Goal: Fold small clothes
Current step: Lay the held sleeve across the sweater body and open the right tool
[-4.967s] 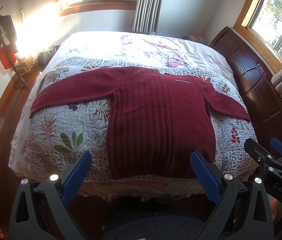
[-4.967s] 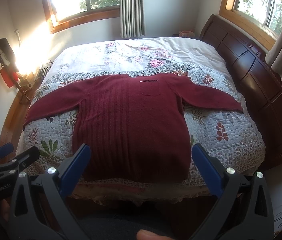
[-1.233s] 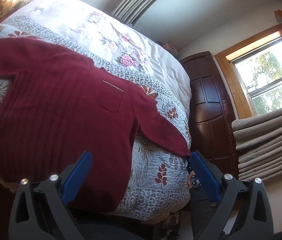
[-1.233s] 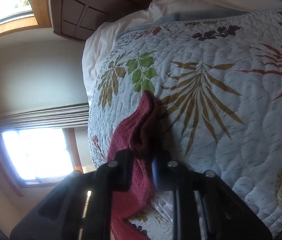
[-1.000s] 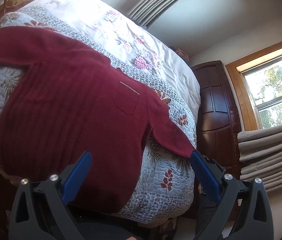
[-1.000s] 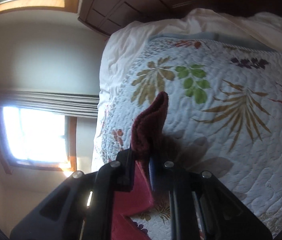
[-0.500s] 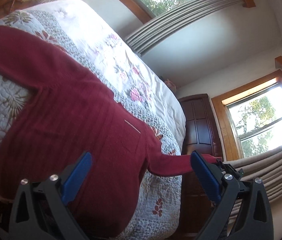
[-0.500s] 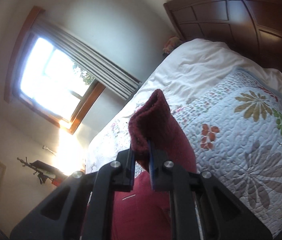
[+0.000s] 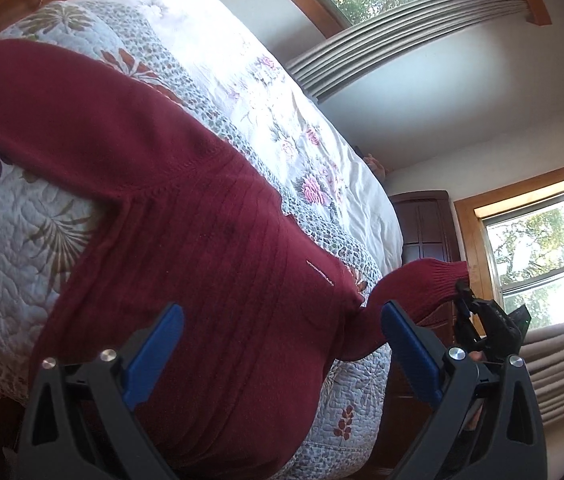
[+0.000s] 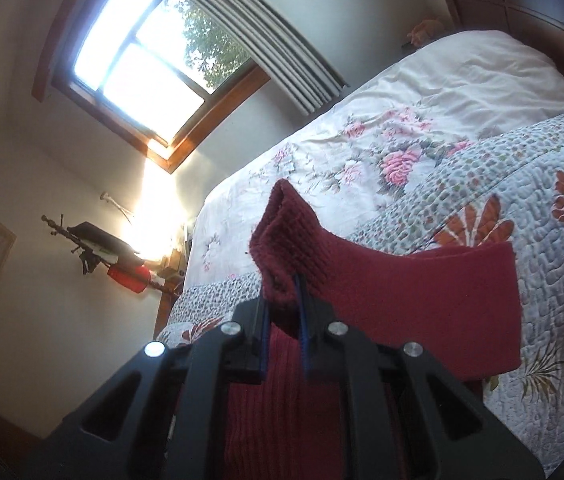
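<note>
Across the centre of the left wrist frame: one dark red sweater (image 9: 210, 264), spread flat on one quilted bed (image 9: 18, 224). Sleeves, two: one flat at upper left, untouched; one cuff (image 10: 282, 240) lifted clear of the quilt, clamped in the right gripper (image 10: 283, 316). Left gripper (image 9: 278, 344): jaws wide apart, empty, low in frame above the body. Progress: first sleeve fold begun, not laid; second sleeve and body folds outstanding. Windows, two.

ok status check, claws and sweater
Right claw shut on sleeve cuff, lifted off the quilt. Left claw open, empty, over sweater. Nothing in the way.
</note>
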`<state>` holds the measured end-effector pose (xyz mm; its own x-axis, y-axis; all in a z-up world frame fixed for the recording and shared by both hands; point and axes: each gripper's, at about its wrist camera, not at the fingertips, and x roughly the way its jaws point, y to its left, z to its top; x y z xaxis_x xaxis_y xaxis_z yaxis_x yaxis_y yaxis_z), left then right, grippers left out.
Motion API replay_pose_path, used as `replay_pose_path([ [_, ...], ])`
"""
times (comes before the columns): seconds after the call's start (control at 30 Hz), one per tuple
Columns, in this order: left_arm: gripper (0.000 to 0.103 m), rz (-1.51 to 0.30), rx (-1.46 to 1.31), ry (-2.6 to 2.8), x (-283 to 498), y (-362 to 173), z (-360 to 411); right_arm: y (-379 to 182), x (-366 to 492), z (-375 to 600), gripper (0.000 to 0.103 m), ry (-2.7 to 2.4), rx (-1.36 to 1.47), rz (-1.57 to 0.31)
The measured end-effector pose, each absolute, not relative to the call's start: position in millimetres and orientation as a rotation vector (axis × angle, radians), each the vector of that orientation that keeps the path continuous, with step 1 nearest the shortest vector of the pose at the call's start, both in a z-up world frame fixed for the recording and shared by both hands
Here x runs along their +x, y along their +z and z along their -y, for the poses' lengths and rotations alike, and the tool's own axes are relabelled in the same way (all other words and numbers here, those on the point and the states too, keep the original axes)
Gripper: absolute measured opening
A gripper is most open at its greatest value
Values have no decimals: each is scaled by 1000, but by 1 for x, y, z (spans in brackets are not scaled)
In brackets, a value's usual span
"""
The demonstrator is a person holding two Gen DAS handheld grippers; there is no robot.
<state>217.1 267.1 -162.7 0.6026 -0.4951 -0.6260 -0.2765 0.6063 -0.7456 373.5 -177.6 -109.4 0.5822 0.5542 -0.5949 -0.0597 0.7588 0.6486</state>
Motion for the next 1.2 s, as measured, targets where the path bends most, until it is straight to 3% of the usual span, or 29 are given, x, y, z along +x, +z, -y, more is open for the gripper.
replay_pose_path([
  [0.33, 99, -979, -1000, -229, 262, -179, -269, -209, 374, 52, 11, 382, 424, -1112],
  [0.5, 99, -1008, -1051, -288, 290, -195, -259, -252, 366, 24, 22, 375, 360, -1208],
  [0.57, 99, -1038, -1091, -314, 302, -208, -254, -257, 359, 20, 35, 394, 343, -1224],
  [0.8, 99, -1178, -1143, -392, 347, -252, -220, -229, 310, 56, 46, 418, 349, -1188],
  [1.03, 99, -1353, -1054, -384, 386, -306, -185, -227, 240, 134, 49, 289, 481, -1201],
  [1.2, 99, -1429, -915, -415, 408, -306, -162, -234, 198, 165, 49, 218, 616, -1211],
])
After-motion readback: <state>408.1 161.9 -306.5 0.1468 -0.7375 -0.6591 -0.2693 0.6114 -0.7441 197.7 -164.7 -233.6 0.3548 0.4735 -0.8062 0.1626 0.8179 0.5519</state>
